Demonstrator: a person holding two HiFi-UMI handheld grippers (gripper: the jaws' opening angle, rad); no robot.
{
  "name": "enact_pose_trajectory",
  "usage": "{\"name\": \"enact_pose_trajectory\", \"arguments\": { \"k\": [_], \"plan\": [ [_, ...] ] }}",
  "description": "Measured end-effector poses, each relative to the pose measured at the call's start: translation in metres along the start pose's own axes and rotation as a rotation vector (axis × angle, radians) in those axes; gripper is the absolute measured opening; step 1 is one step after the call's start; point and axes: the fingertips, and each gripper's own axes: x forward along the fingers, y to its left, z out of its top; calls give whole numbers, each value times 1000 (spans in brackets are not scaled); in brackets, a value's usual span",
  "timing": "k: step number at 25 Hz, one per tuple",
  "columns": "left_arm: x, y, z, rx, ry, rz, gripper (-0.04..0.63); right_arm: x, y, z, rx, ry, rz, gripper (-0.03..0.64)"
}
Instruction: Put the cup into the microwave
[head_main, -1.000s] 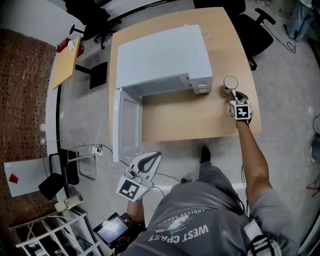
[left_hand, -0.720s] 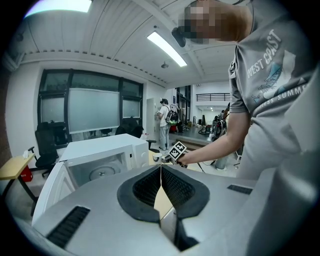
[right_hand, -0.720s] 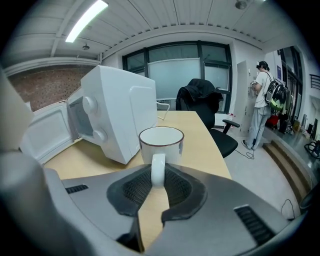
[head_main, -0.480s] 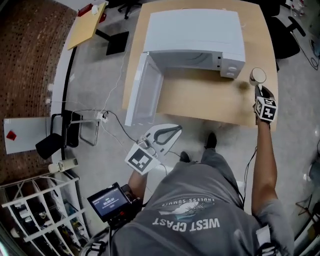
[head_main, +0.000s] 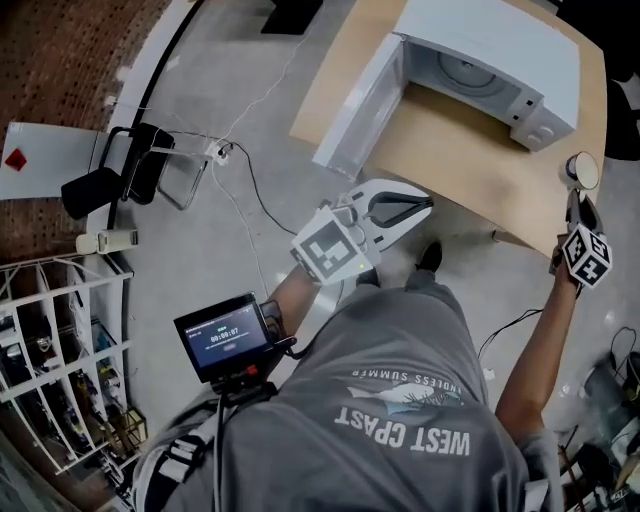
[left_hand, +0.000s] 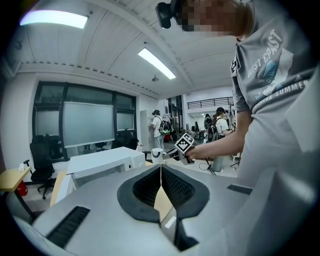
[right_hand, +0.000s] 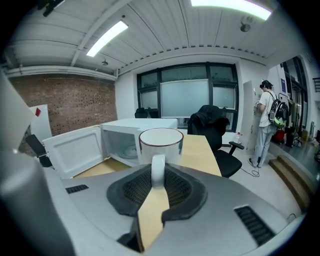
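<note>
— Right gripper (right_hand: 157, 175) has its jaws pinched on the cup (right_hand: 161, 142) by the handle only, cup up in the air just off the button side of the microwave (right_hand: 142, 123). Sketchy?

— Kinda. A handle-only grip lets the cup swivel, and it has to come round to the microwave's front, so I'd guess it could clip the frame or the open door (right_hand: 75, 150). Left gripper (left_hand: 161, 175) is closed on nothing, well back from the microwave.

— Versus a second ago?

— Cup was standing on the table (head_main: 460, 150) beside the microwave then; now it's lifted clear.
</note>
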Motion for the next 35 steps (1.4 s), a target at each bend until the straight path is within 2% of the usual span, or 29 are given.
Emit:
{"name": "enact_pose_trajectory", "arguments": {
  "k": [10, 16, 25, 30, 35],
  "plan": [
    [-72, -4, 23, 38, -107, -30, 21, -106, 121, 78, -26, -109, 118, 71],
    [-101, 6, 20, 23, -156, -30, 21, -149, 191, 115, -60, -159, 209, 71],
    [-127, 21, 19, -78, -222, -12, 21, -195, 266, 142, -118, -188, 312, 71],
    [-145, 32, 12, -66, -194, 14, 21, -211, 302, 148, -145, -195, 342, 71],
    [-160, 25, 9, -69, -233, -2, 21, -223, 333, 146, -149, -202, 381, 71]
  ]
}}
